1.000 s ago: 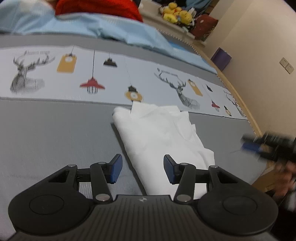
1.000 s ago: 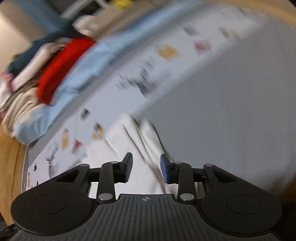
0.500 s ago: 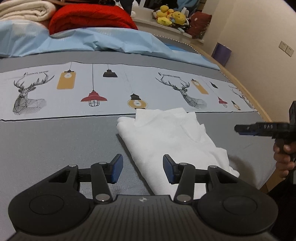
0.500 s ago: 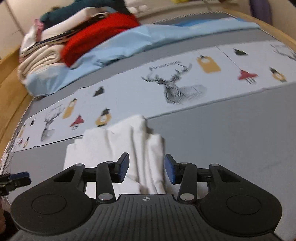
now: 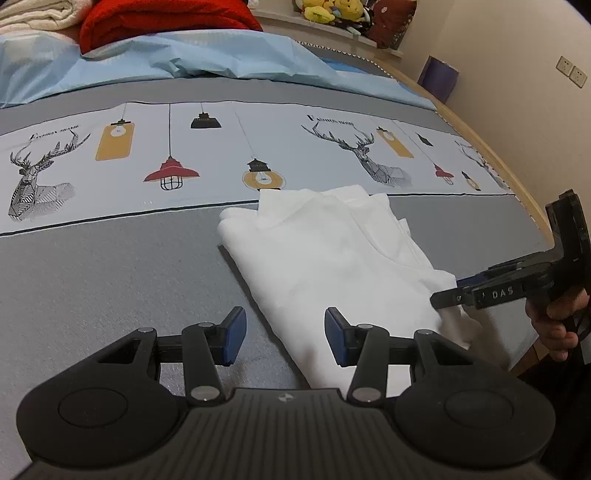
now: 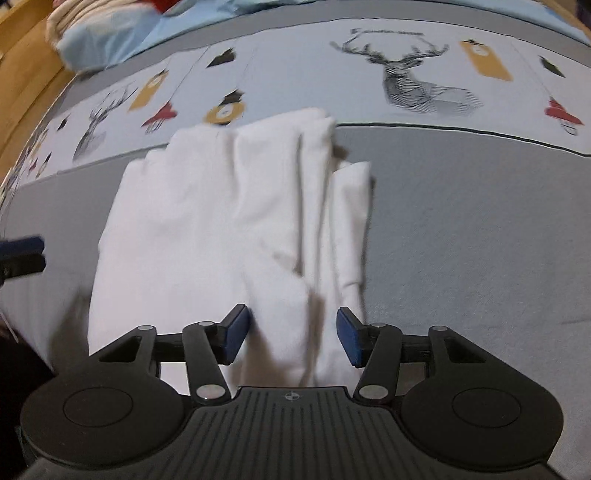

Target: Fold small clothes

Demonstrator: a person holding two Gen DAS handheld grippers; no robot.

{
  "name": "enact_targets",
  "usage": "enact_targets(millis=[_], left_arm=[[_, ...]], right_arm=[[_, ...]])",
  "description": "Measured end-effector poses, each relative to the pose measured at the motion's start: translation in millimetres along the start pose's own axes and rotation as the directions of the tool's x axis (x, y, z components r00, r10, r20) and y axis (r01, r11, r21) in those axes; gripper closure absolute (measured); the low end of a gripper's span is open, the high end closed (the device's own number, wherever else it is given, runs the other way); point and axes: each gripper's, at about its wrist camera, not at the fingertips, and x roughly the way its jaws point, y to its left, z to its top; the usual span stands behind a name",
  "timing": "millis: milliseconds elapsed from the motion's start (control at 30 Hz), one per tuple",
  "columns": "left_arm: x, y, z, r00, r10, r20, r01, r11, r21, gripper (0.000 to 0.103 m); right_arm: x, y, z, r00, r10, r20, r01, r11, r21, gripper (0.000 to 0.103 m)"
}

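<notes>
White garment (image 5: pixel 332 258), partly folded into a long band with several lengthwise pleats, lies flat on the grey field of a bed cover (image 5: pixel 110 280), its far end touching the pale printed strip (image 5: pixel 229 147) of deer and hanging lamps. The left hand-held gripper (image 5: pixel 282 339) hovers above the garment's near left edge with its blue pads (image 5: pixel 236 332) apart; one pad stands over the grey cover, the other over white cloth, and nothing is gripped. The right hand-held gripper (image 6: pixel 291 338) points down at the garment's near end, a raised fold lying between its pads; its jaws are closing, and the pads do not yet press the cloth. In the left wrist view the same gripper (image 5: pixel 447 297) reaches the garment's right corner, carried by a hand (image 5: pixel 554 321). A light-blue sheet (image 5: pixel 184 62), a red blanket (image 5: pixel 159 22) and yellow plush toys (image 5: pixel 325 9) lie beyond.
</notes>
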Motion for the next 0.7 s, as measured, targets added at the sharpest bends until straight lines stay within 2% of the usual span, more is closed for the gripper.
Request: enact_targets(millis=[67, 167, 233, 300, 333, 367, 433, 467, 533, 567, 600, 633, 700], left_arm=[[1, 0, 0, 1.0, -0.001, -0.004, 0.001, 1.0, -0.004, 0.052], [2, 1, 0, 1.0, -0.003, -0.01, 0.003, 1.0, -0.015, 0.052], [4, 0, 0, 1.0, -0.008, -0.015, 0.008, 1.0, -0.022, 0.052], [7, 0, 1, 1.0, -0.014, -0.02, 0.014, 1.0, -0.018, 0.052], [9, -1, 2, 1.0, -0.018, -0.024, 0.018, 1.0, -0.015, 0.052], [12, -2, 2, 0.999, -0.02, -0.029, 0.02, 1.0, -0.013, 0.052], [18, -4, 4, 0.999, -0.022, -0.043, 0.021, 1.0, -0.008, 0.051], [21, -4, 5, 0.999, -0.021, -0.05, 0.021, 1.0, -0.01, 0.05], [29, -3, 7, 0.997, -0.026, -0.067, 0.024, 0.999, -0.034, 0.048], [32, -2, 8, 0.997, -0.033, -0.073, 0.029, 0.998, -0.056, 0.045], [36, 0, 9, 0.996, -0.043, -0.081, 0.036, 0.996, -0.086, 0.042], [40, 3, 11, 0.995, -0.05, -0.088, 0.039, 0.993, -0.115, 0.036], [49, 8, 13, 0.993, -0.056, -0.106, 0.037, 0.984, -0.173, 0.03]], right_arm=[[-2, 5, -1, 0.999, 0.04, 0.006, -0.039, 0.999, -0.024, 0.096], [-22, 11, -1, 0.992, 0.077, 0.1, -0.073, 0.996, -0.045, 0.097], [-48, 5, 0, 0.968, 0.126, 0.218, -0.127, 0.992, -0.01, 0.097], [-66, -8, -1, 0.944, 0.157, 0.289, -0.181, 0.982, 0.055, 0.097], [-66, -13, -3, 0.95, 0.137, 0.28, -0.161, 0.985, 0.064, 0.097], [-61, -14, -5, 0.965, 0.099, 0.241, -0.117, 0.991, 0.062, 0.096], [-37, -19, -11, 0.996, 0.021, 0.087, -0.027, 0.998, 0.06, 0.092], [-29, -21, -13, 0.999, -0.032, 0.039, 0.03, 0.998, 0.055, 0.09], [-30, -25, -12, 0.996, -0.073, 0.056, 0.069, 0.996, 0.064, 0.079], [-34, -30, -10, 0.995, -0.058, 0.084, 0.05, 0.994, 0.092, 0.064], [-38, -37, -8, 0.992, -0.044, 0.115, 0.027, 0.99, 0.138, 0.055], [-41, -43, -6, 0.99, -0.039, 0.137, 0.014, 0.983, 0.181, 0.04], [-39, -53, -4, 0.989, -0.023, 0.148, -0.013, 0.971, 0.239, 0.036]])
